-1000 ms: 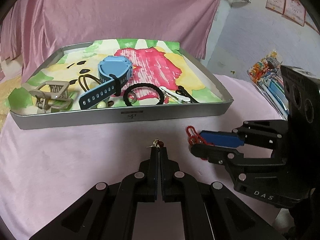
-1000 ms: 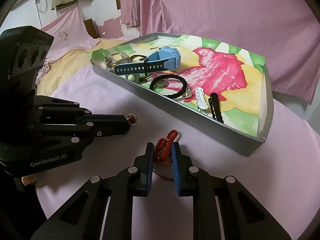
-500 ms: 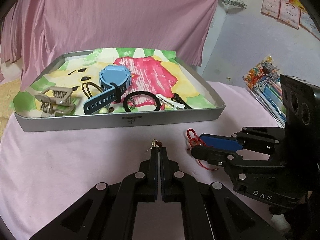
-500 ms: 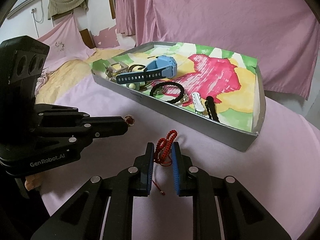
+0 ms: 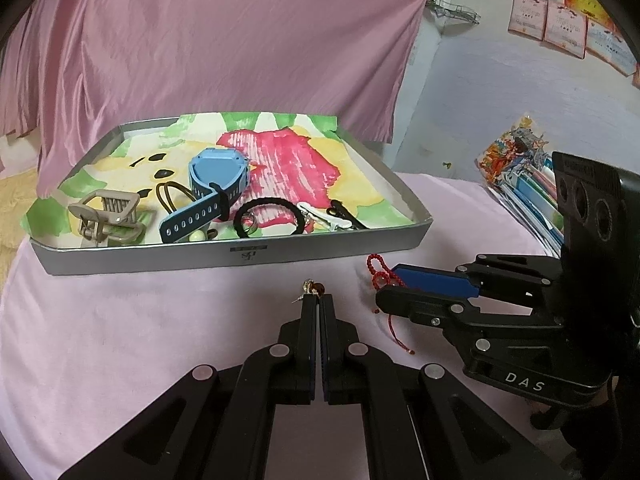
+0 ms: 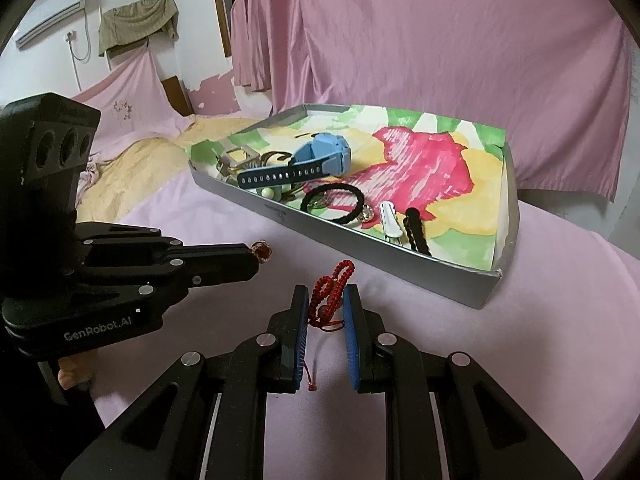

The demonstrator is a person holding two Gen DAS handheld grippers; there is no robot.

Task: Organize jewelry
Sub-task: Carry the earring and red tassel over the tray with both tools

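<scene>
Under my work I see a pink cloth (image 5: 120,320) spread over the whole surface. Behind it a pink satin curtain (image 5: 224,48) hangs in folds across the back. To my right, a packet of bright stationery (image 5: 516,168) lies at the cloth's edge, and paper sheets (image 5: 560,28) are pinned to the pale wall above. To my left I see a yellow blanket (image 6: 132,176), a white air conditioner (image 6: 48,16) high on the wall, and an olive cloth (image 6: 136,20) draped beside it.

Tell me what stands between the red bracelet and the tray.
Only the tray's near wall. The right gripper holds the red bracelet above bare pink cloth; nothing else lies between them.
</scene>
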